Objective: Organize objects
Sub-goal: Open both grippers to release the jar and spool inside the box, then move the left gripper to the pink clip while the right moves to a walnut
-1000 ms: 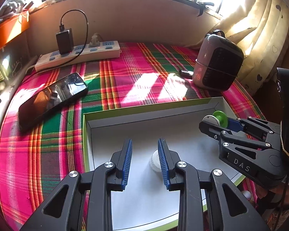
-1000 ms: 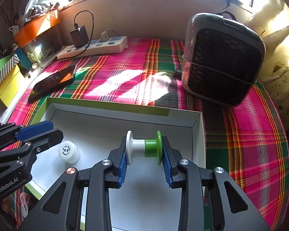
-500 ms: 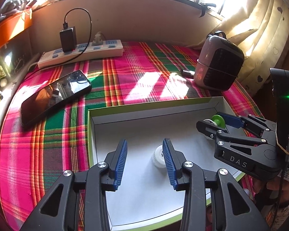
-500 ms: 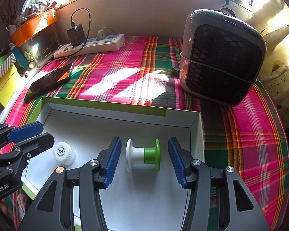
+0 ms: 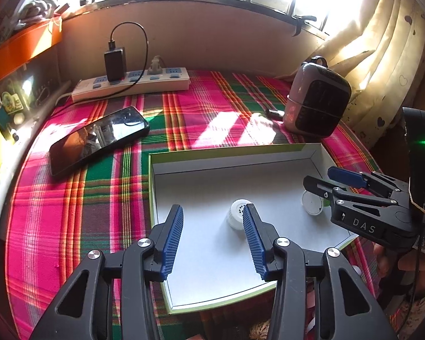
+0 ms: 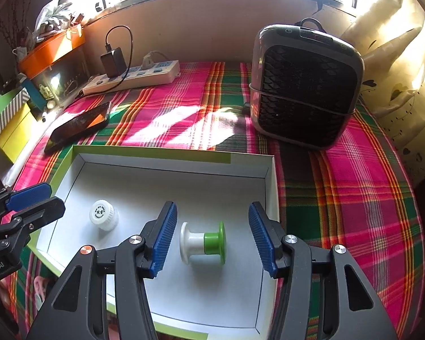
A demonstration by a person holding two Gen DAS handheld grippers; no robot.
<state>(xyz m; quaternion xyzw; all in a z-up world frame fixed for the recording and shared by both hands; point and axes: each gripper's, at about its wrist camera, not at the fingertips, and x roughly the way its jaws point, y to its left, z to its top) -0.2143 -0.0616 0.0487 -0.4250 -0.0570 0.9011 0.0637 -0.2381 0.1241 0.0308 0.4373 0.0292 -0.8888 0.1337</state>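
A: Risks first. The spool (image 6: 202,243) lies on its side on the tray (image 6: 167,153) floor, near the tray's right wall. Round flanges, so a knock from the right tool (image 6: 209,240) as it leaves could roll it. Judgement only.

B: Tool state?

A: Right tool is spread, pads clear of both flanges, spool between them but not gripped. Left tool (image 5: 212,240) is opening, nothing pressed; the cap (image 5: 238,214) stands just ahead of its right pad (image 5: 252,235), very near it. I cannot tell whether they touch.

B: So the cap is the likelier trouble.

A: I'd say so. If that pad drags sideways, the cap could tip or skid across the tray floor. It is small and looks light.

B: Anything outside the tray at risk?

A: The phone (image 5: 99,138) lies left of the tray, beyond its far corner; the fan (image 6: 306,90) stands beyond the tray's far right corner. Both well apart from the tools.

B: Contents?

A: Tray sits on the plaid-covered bench (image 6: 354,198). Inside: cap toward the left, spool toward the right, well apart. Nothing else visible in it.
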